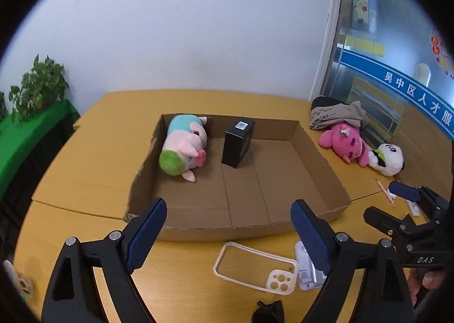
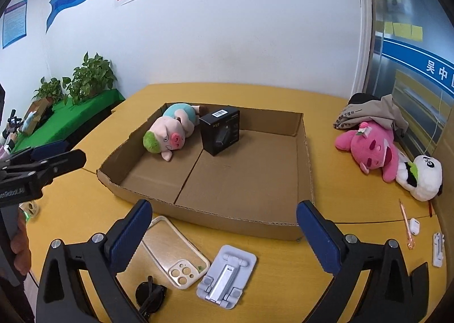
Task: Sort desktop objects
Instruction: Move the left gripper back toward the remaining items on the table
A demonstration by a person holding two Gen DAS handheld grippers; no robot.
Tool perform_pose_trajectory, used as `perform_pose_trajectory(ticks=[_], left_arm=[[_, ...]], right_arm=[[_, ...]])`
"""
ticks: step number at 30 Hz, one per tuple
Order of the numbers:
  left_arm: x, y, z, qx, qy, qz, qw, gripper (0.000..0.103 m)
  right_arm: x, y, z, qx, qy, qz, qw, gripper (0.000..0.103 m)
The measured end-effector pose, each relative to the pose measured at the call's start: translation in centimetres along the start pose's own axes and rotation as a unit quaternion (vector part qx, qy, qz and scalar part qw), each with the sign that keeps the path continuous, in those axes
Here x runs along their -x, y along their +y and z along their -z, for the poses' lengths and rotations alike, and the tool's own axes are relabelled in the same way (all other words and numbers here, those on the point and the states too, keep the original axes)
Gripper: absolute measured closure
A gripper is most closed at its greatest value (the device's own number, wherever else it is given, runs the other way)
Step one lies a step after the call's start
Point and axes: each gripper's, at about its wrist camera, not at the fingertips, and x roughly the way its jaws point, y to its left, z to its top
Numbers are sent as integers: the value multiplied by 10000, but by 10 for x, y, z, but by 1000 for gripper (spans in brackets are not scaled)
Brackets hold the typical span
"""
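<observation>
Both your grippers are wide apart and holding nothing right now. Your left gripper [image 1: 229,233] hovers over the near edge of the cardboard tray [image 1: 320,158], with the clear phone case [image 1: 256,267] lying on the yellow table [image 1: 93,158] just below and between its fingers. Your right gripper [image 2: 224,233] sits in a similar spot, above the grey phone stand [image 2: 225,277], which lies just beside the phone case on its right.

Inside the tray you've got the pig plush [image 1: 184,147] with the green hair lying on its side along the left wall, and a black box [image 1: 238,141] standing upright just beside it, toward the back.

Outside the tray, on the right side of the table: a pink plush [image 2: 371,150] touching a white panda plush [image 2: 422,178], with a bundle of cloth [image 2: 369,114] behind them. Nearer you on that side there's a pink pen [image 2: 406,225], a small white earbud case [image 2: 414,226] right against it and a small white clip-like thing [image 2: 438,249]. Black sunglasses [image 2: 150,296] sit at the near edge, left of the phone case.
</observation>
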Motion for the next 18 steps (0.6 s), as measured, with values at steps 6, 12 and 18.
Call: perform_pose_trajectory(ticks=[6, 12, 18], left_arm=[[-11, 6, 11, 228, 191, 163, 9994, 14], [-11, 6, 14, 129, 160, 198, 9996, 14], [-25, 9, 41, -8, 601, 417, 9973, 14]], right_arm=[[-14, -13, 1, -197, 132, -79, 9997, 0], [-22, -11, 9, -107, 232, -161, 9995, 0], [-36, -13, 49, -162, 818, -458, 9955, 0]])
